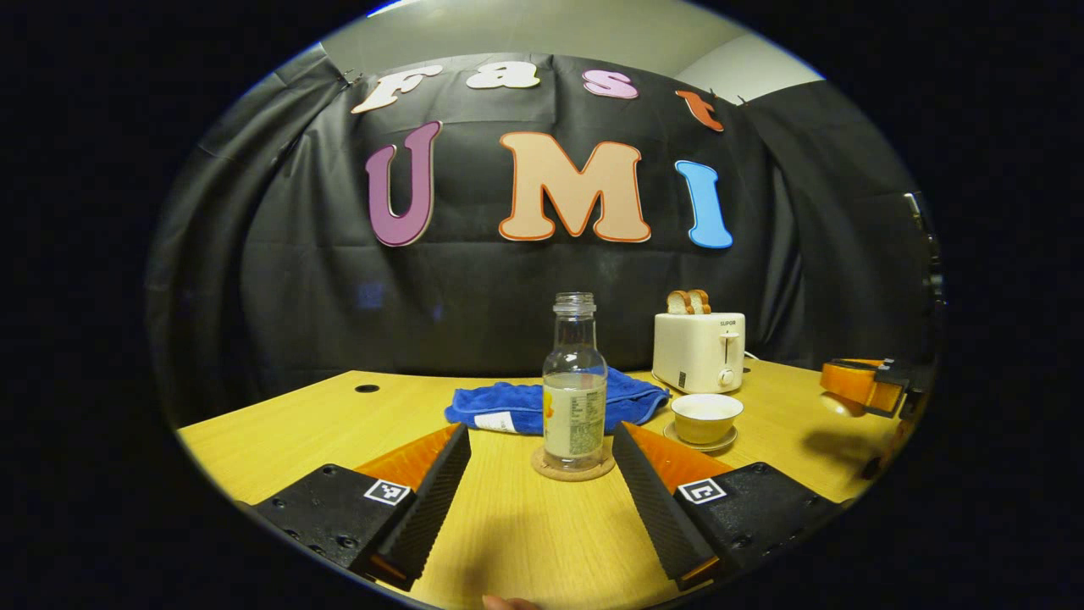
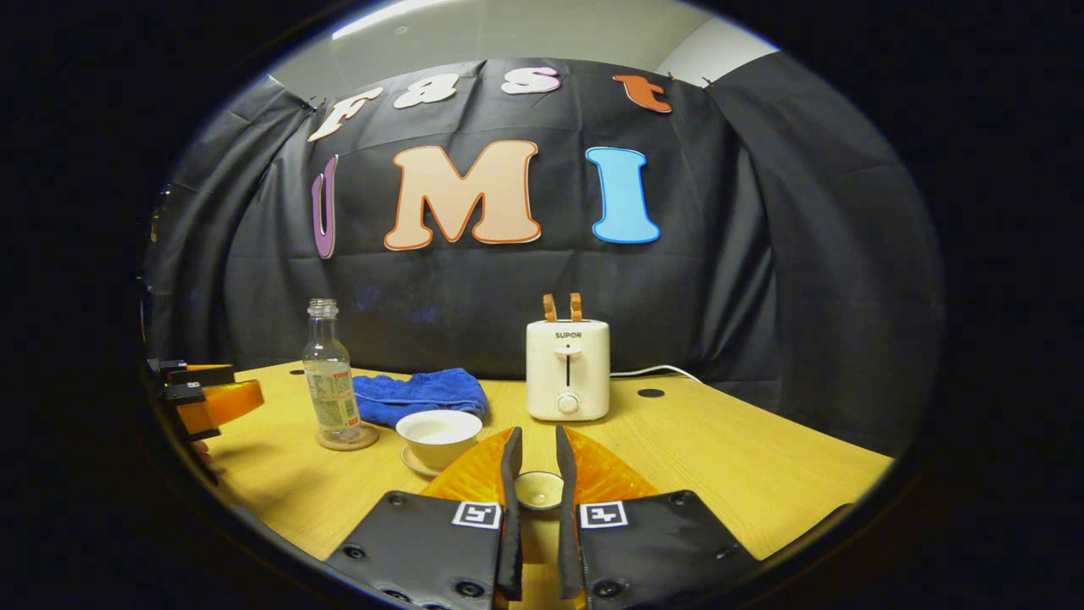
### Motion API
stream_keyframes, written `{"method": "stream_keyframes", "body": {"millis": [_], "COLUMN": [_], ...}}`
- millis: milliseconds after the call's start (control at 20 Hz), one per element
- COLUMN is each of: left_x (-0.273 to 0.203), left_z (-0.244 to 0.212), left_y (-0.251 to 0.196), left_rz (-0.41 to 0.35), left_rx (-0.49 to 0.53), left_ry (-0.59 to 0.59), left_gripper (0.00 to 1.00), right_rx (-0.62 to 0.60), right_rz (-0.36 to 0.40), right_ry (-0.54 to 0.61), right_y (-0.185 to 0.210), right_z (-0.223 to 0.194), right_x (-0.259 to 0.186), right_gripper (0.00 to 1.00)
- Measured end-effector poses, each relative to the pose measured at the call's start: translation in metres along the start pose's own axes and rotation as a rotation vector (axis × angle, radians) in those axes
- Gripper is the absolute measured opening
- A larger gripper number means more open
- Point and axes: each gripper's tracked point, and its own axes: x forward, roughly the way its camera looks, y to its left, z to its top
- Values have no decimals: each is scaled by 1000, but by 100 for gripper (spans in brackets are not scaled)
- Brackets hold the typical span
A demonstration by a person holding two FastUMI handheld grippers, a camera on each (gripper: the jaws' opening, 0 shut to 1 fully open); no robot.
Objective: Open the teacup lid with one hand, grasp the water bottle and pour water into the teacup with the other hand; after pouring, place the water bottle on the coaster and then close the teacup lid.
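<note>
A clear, uncapped water bottle [image 1: 574, 398] stands upright on a round cork coaster [image 1: 572, 468], partly filled. My left gripper [image 1: 542, 430] is open, its fingers just short of the bottle on either side and not touching it. The teacup [image 1: 706, 417] sits lidless on its saucer to the right of the bottle. In the right gripper view the bottle [image 2: 330, 385], the coaster [image 2: 347, 440] and the teacup [image 2: 439, 435] stand to the left. My right gripper [image 2: 538, 436] is shut on the small round teacup lid [image 2: 539, 490], held right of the cup.
A blue towel [image 1: 542, 405] lies behind the bottle. A white toaster [image 1: 699, 350] with bread slices stands at the back, its cord trailing right. The wooden table [image 1: 525, 542] has cable holes. The right gripper [image 1: 864, 385] shows at the far right of the left gripper view.
</note>
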Motion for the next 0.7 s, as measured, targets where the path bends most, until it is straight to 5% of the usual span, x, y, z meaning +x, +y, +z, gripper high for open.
{"method": "stream_keyframes", "body": {"millis": [450, 700], "left_x": [-10, -12], "left_z": [2, 3], "left_y": [6, 6], "left_rz": [-3, -7], "left_rx": [2, 2], "left_ry": [5, 5], "left_gripper": [98, 98], "right_rx": [-99, -144], "right_rz": [80, 121], "right_ry": [-24, 71], "right_y": [58, 93], "right_z": [22, 3], "right_x": [78, 107], "right_gripper": [19, 19]}}
